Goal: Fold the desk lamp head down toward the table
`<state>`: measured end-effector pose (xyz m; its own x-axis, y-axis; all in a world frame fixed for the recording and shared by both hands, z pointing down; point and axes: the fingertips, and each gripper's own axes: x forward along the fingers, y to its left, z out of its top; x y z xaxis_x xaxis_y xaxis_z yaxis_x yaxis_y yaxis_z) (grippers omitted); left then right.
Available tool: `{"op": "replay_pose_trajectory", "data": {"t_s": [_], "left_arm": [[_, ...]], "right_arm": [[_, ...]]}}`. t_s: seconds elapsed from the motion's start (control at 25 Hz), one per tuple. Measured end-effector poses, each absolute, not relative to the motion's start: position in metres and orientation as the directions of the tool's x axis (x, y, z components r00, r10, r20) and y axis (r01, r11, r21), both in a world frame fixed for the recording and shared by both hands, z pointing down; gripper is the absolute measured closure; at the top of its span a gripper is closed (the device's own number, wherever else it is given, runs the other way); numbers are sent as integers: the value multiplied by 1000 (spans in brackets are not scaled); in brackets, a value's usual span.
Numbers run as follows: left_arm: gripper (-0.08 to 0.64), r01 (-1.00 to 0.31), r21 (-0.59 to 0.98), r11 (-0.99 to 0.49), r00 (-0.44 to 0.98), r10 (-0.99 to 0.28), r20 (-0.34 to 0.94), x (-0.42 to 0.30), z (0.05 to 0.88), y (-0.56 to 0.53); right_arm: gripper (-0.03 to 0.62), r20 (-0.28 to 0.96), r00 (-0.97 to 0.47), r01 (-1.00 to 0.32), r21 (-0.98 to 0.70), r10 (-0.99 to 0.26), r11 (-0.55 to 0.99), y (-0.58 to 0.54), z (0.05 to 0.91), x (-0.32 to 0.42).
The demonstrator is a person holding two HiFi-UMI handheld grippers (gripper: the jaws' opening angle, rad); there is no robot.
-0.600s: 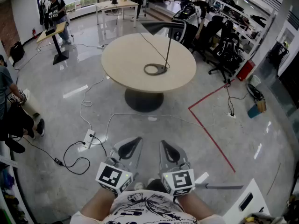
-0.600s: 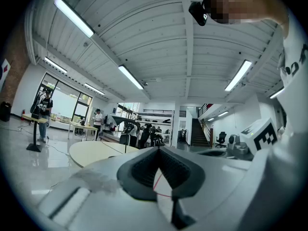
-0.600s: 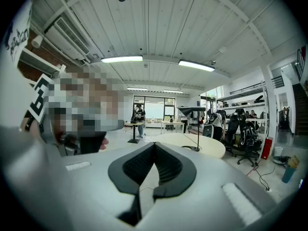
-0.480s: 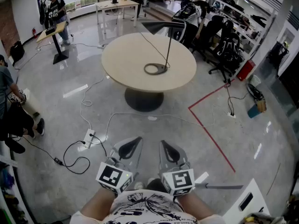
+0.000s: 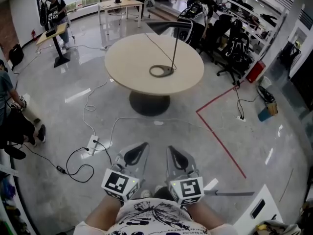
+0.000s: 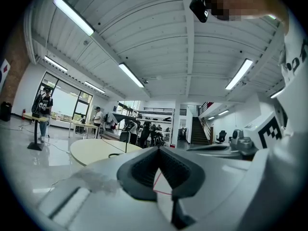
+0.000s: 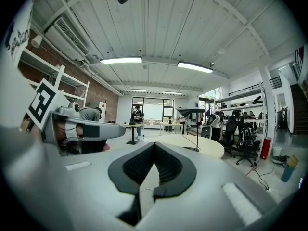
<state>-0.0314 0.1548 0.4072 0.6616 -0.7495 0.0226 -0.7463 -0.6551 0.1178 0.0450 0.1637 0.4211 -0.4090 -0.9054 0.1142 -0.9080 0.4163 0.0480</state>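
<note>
A black desk lamp point(image 5: 172, 48) stands on a round beige table point(image 5: 132, 58) far ahead of me. Its ring base point(image 5: 161, 71) lies near the table's middle, and its thin stem rises to a wide flat head point(image 5: 163, 27) held high and level. My left gripper point(image 5: 133, 155) and right gripper point(image 5: 178, 157) hang side by side close to my body, over the floor and well short of the table. Both are shut with nothing between the jaws. The lamp point(image 6: 126, 129) shows small in the left gripper view, and the lamp point(image 7: 194, 124) shows past the right gripper point(image 7: 154, 148).
A power strip point(image 5: 93, 143) and loose cables lie on the grey floor to my left. A red tape line point(image 5: 219, 136) runs at the right. Office chairs point(image 5: 234, 50) stand behind the table, people and a standing desk point(image 5: 53, 33) at the left.
The head view has shifted slightly, so the table sits a touch higher and further left in the picture. Both grippers stay where they were, still shut.
</note>
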Motion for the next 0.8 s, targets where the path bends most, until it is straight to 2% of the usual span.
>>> {"op": "replay_pose_trajectory", "data": {"t_s": [0.36,0.8], "left_arm": [[554,-740,142,-657,663,-749,-6,-37,401,148],[554,-744,179,-644,658,-753,25,-25,414,120]], "right_arm": [[583,124,-398,-915,17,-909,403,162,419,43],[583,142,-399,-916,-16,-906,401,130,421,61]]}}
